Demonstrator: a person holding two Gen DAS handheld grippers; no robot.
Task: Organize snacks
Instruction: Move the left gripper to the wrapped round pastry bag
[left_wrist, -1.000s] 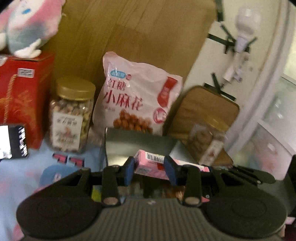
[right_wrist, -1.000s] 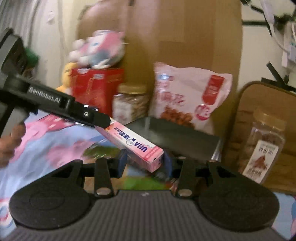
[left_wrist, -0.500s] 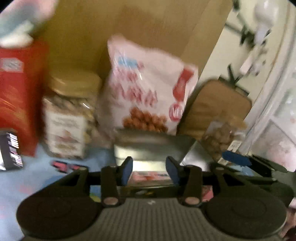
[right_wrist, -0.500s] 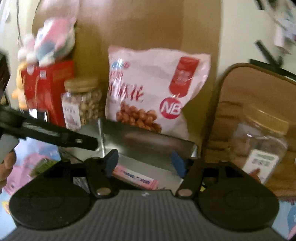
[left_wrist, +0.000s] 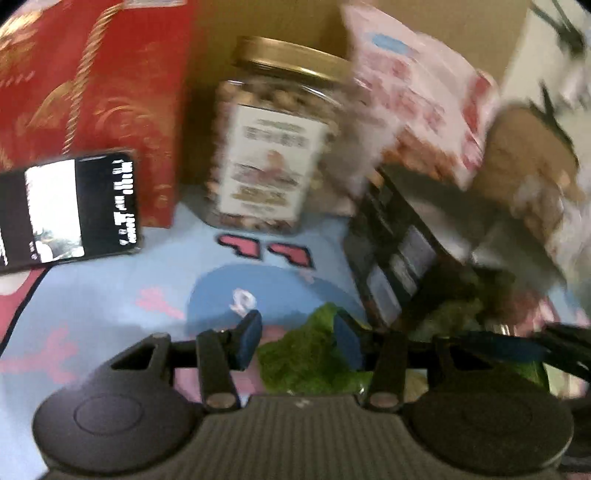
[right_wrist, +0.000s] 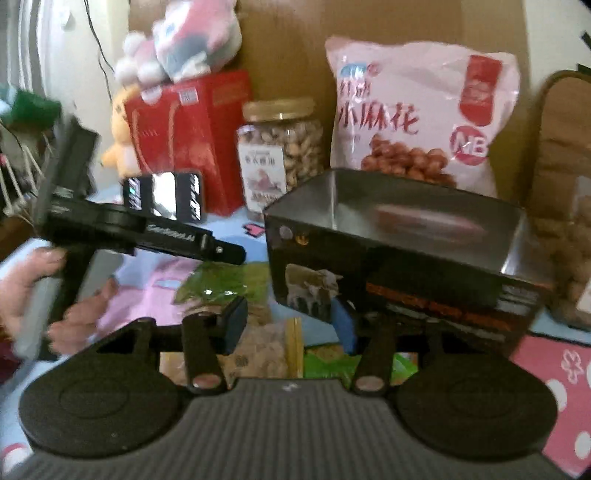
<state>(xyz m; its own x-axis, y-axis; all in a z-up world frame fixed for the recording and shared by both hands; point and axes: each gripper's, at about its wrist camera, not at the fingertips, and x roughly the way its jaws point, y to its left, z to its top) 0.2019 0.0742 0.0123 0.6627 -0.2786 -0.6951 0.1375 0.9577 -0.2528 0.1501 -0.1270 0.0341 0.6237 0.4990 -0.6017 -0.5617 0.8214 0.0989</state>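
A black metal tin (right_wrist: 402, 258) stands open on the mat; a blurred pink snack box (right_wrist: 424, 218) lies inside it. The tin also shows in the left wrist view (left_wrist: 395, 258). My left gripper (left_wrist: 295, 341) is open and low over a green snack packet (left_wrist: 306, 354); it also shows in the right wrist view (right_wrist: 236, 254), left of the tin. My right gripper (right_wrist: 290, 321) is open and empty, just in front of the tin, above a beige snack packet (right_wrist: 262, 350) and the green packet (right_wrist: 225, 284).
Behind stand a red gift box (right_wrist: 188, 136), a nut jar (right_wrist: 280, 147), a pink snack bag (right_wrist: 421, 122) and a second jar (right_wrist: 569, 273) at the right. A phone (left_wrist: 70, 210) leans on the red box. A cardboard sheet backs everything.
The pink box left both grippers and now lies in the tin. Both grippers opened and dropped low; the left one swung left toward the green packet.
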